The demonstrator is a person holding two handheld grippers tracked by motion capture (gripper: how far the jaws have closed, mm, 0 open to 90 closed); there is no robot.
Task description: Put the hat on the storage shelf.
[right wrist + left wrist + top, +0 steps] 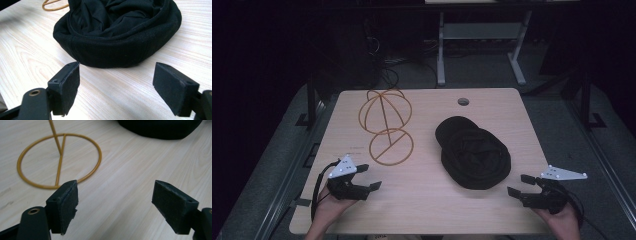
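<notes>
A black cloth hat lies upside down on the right half of the wooden table; the right gripper view looks into its crumpled inside. A gold wire hat stand stands at the back left, its round base ring flat on the wood. My left gripper hovers near the front left edge, open, with nothing between its jaws, a short way in front of the ring. My right gripper is at the front right, open and empty, just beside the hat's near rim.
A round grommet hole sits near the table's far edge. Beyond the table are a white desk frame and dark cables on the floor. Bare wood stretches between the two grippers.
</notes>
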